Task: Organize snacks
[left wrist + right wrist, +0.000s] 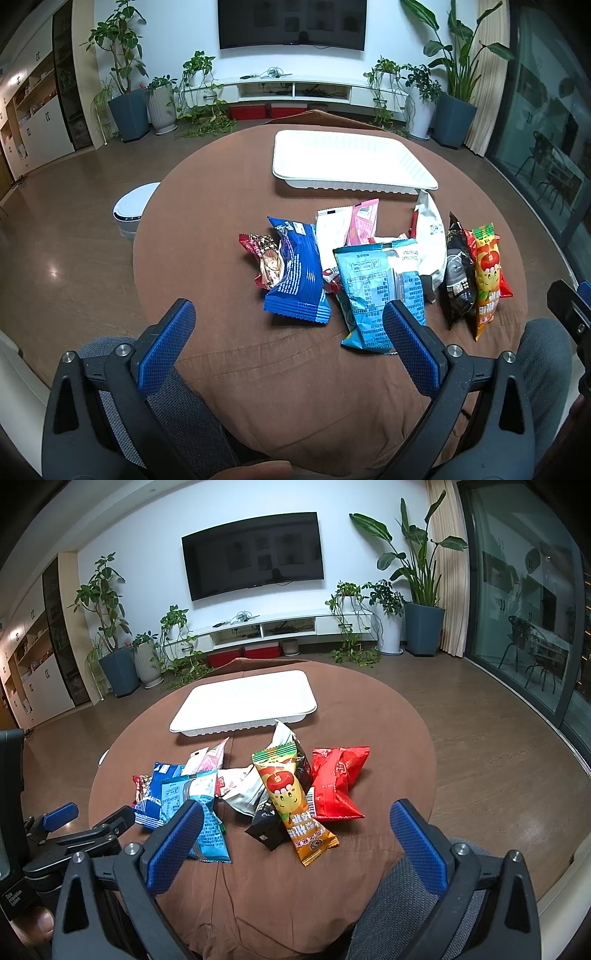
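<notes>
Nothing is being carried yet: the left gripper (288, 321) is hanging wide apart and empty over the near table edge, while the snack pile, from the dark blue packet (295, 273) to the red bag (338, 786), is lying loose before the empty white tray (351, 158). The right gripper (295, 827) is likewise gaping with nothing in it. Sorting is seemingly only starting, so the next move is probably calling for reaching out to pinch one packet's edge.

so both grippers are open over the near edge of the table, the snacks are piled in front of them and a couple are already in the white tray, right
Not quite. The white tray is empty; both wrist views show its inside bare. All the snack packets lie on the brown tablecloth in front of it. The rest holds: the left gripper and right gripper are open near the table's edge.
</notes>
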{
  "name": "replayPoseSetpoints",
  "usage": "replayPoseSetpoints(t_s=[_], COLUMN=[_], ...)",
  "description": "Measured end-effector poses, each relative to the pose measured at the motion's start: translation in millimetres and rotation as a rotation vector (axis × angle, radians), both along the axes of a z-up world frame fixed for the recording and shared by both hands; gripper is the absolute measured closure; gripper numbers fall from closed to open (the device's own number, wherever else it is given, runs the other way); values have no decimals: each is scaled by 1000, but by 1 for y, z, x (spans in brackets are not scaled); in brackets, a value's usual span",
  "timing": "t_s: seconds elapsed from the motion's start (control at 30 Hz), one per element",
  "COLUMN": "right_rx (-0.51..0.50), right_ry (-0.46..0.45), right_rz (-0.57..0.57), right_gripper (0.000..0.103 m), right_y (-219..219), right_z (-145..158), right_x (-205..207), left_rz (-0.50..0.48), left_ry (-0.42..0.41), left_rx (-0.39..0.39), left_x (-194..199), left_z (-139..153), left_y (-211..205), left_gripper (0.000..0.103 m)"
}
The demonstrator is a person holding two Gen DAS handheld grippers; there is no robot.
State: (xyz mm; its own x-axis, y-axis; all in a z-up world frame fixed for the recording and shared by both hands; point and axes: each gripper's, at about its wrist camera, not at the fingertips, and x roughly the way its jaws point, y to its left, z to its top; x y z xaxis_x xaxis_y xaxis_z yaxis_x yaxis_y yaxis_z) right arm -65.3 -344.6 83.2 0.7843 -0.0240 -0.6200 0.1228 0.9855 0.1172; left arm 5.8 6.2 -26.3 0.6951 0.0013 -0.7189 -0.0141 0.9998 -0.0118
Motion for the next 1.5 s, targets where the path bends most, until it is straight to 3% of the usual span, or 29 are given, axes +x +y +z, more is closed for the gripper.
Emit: replayPoseSetpoints(t_s=[0.97,1.17,1.27,1.33,1.43,1.5], right_rx=[-6,-8,-8,-2,8,11], right_ry=[8,0,-11,-25,-43,-50], right_rz=[4,23,37,51,51,42], right_gripper=[0,0,0,0,0,0], right_y=[1,-5,-7,-11,-17,-22], right_z=[-7,-18,-14,-13,-11,-13], right_x=[3,-1,2,2,4,6], left_rz=[-14,-59,-149,-161,-99,-89], left_ry=[15,17,-5,39,131,151], left_rx=[8,-19,-66,-100,-60,-76], left_x=[-2,-3,-2,1,7,10], left_z=[-9,-16,-17,-21,-29,-34], left_y=[-5,-5,-3,0,5,11], left_gripper=[0,0,0,0,0,0])
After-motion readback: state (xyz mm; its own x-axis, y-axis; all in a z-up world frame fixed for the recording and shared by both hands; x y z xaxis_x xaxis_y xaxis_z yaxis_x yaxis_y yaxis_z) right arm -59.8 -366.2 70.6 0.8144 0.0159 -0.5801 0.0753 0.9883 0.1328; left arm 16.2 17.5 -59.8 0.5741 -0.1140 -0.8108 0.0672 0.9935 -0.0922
